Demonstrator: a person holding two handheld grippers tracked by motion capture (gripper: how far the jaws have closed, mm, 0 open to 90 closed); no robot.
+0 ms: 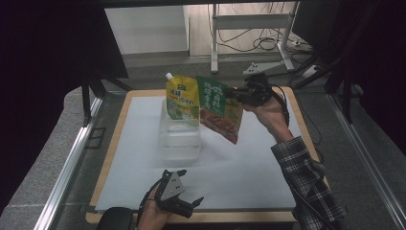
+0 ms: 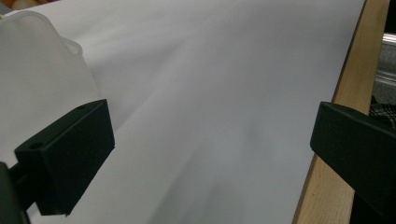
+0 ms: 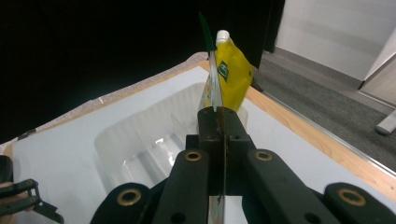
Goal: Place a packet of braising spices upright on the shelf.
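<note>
Green pouch [image 1: 221,109] hangs in the air over the desk [image 1: 249,177], pinched by its edge in your right hand-held gripper [image 1: 238,94], jaws clamped flat on it, right beside the yellow pouch [image 1: 182,98] standing in the clear tub [image 1: 180,139]. Careful: swing it sideways and you may knock the yellow one over. That thin edge grip could slip too. Your left hand-held gripper [image 1: 190,207] waits open, near the desk's front edge.
</note>
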